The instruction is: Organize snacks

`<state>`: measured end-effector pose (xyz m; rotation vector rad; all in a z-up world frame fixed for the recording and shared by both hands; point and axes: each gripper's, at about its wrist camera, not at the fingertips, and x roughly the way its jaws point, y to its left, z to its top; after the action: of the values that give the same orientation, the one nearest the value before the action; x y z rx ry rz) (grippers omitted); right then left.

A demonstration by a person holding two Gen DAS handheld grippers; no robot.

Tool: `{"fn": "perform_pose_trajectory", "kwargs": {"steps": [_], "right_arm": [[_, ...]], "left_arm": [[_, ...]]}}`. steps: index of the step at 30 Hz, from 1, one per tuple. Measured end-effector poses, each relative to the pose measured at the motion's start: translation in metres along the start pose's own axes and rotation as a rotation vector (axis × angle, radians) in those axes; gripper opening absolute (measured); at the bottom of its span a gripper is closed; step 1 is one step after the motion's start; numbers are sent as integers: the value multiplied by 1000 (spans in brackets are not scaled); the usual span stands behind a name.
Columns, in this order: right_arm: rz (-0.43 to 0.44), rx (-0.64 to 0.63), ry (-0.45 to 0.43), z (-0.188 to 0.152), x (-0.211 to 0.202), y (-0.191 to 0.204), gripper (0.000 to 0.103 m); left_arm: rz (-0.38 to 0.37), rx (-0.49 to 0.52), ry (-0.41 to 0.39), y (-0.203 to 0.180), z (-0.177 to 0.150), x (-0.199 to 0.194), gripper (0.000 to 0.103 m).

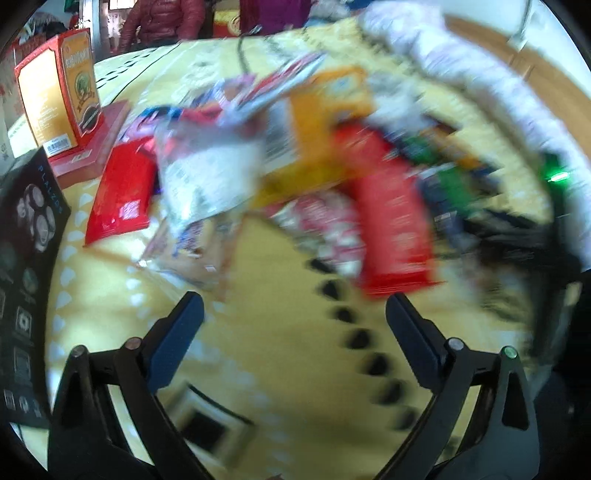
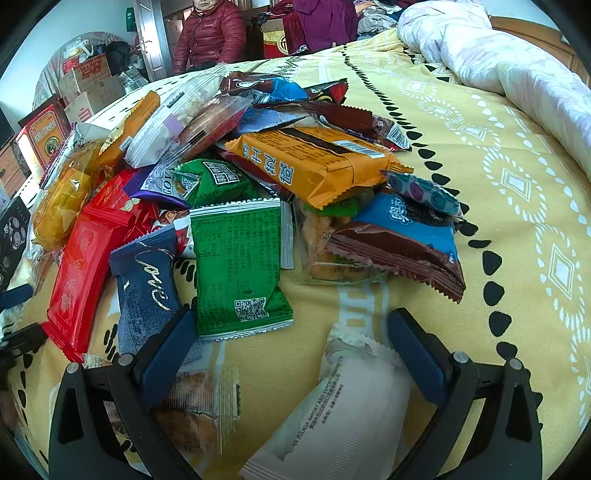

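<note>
A heap of wrapped snacks lies on a yellow patterned bedspread point(image 2: 498, 155). In the right wrist view I see a green packet point(image 2: 240, 266), an orange packet point(image 2: 314, 162), a red packet point(image 2: 85, 266), a navy packet point(image 2: 147, 280) and a white packet point(image 2: 343, 410). My right gripper point(image 2: 291, 325) is open; the white packet lies between its fingers, its top beside the right finger point(image 2: 417, 354). The left wrist view is blurred: a red packet point(image 1: 395, 225), an orange packet point(image 1: 321, 125). My left gripper point(image 1: 295, 310) is open and empty above the bedspread point(image 1: 295, 369).
An orange-red box point(image 1: 59, 88) stands on a red box at the left, beside a black box point(image 1: 26, 254). A rolled white quilt point(image 2: 498, 62) lies at the back right. Two people in red point(image 2: 210, 33) and purple jackets are behind the bed. Cardboard boxes point(image 2: 88, 85) stand far left.
</note>
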<state>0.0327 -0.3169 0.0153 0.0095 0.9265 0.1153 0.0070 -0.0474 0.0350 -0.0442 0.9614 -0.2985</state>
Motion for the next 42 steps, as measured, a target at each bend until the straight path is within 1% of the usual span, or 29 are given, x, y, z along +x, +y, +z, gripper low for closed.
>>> {"fn": "perform_pose_trajectory", "kwargs": {"steps": [2, 5, 6, 7, 9, 10, 11, 13, 16, 17, 18, 19, 20, 22, 23, 24, 25, 26, 27, 29, 31, 32, 33, 35, 36, 37, 38, 39, 42], "right_arm": [[0, 0, 0, 0, 0, 0, 103], [2, 1, 0, 0, 0, 1, 103], [-1, 1, -2, 0, 0, 1, 103], [-7, -4, 0, 0, 0, 2, 103], [-3, -1, -1, 0, -1, 2, 103], [1, 2, -2, 0, -1, 1, 103], [-2, 0, -2, 0, -1, 1, 103], [-8, -5, 0, 0, 0, 1, 103], [-6, -4, 0, 0, 0, 2, 103], [-9, -7, 11, 2, 2, 3, 103], [-15, -9, 17, 3, 3, 4, 103], [-18, -10, 14, 3, 3, 4, 103], [-12, -6, 11, 3, 3, 4, 103], [24, 14, 32, 5, 3, -2, 103], [57, 26, 46, 7, 0, -6, 103], [105, 60, 61, 9, -5, -11, 102], [132, 101, 59, 11, -12, -16, 97], [160, 132, 48, 11, -21, -18, 96], [176, 140, 34, 11, -29, -18, 95], [174, 119, -50, 8, -60, -12, 95], [184, 65, -139, 4, -89, 1, 96], [209, 42, -155, 2, -97, 9, 96], [246, 15, -145, 1, -99, 17, 96], [308, -44, -54, 4, -87, 39, 95], [312, -59, -29, 6, -79, 46, 91], [307, -82, -8, 6, -70, 54, 83], [294, -101, 7, 7, -62, 61, 79], [283, -113, 25, 10, -52, 65, 72], [267, -131, 62, 13, -32, 71, 72]], "left_arm": [[-69, 4, -28, -14, 4, -10, 99], [-110, 28, -14, -32, 16, 1, 99], [-110, 22, -8, -36, 23, 10, 96], [-107, 11, 1, -40, 28, 20, 94], [-101, -9, 30, -44, 35, 37, 86], [-84, -8, 46, -49, 38, 45, 86], [-37, 5, 48, -53, 41, 52, 86], [20, 18, 68, -56, 44, 64, 87], [40, 27, 68, -57, 46, 69, 86], [48, 35, 67, -59, 46, 69, 80], [49, 39, 65, -60, 46, 66, 65], [41, 35, 64, -58, 46, 62, 57], [27, 28, 66, -54, 45, 57, 51], [-50, 6, 77, -46, 43, 48, 50], [-73, 9, 77, -44, 39, 41, 50], [-80, 16, 72, -42, 36, 34, 50], [-91, 18, 66, -40, 31, 26, 50], [-105, 14, 63, -37, 26, 18, 50], [-108, 14, 58, -34, 21, 10, 50], [-115, 14, 45, -27, 12, -3, 50], [-113, 12, 31, -19, 5, -14, 50], [-108, 12, 22, -15, 3, -19, 50], [-106, 3, 17, -12, 2, -21, 50], [-120, -22, 12, -3, 0, -26, 50], [-126, -30, 8, -1, 0, -28, 50], [-130, -30, 2, -1, 1, -32, 50], [-133, -29, -2, 2, -1, -36, 50], [-139, -30, -2, 2, -1, -38, 50], [-140, -45, -6, 7, -5, -44, 50]]}}
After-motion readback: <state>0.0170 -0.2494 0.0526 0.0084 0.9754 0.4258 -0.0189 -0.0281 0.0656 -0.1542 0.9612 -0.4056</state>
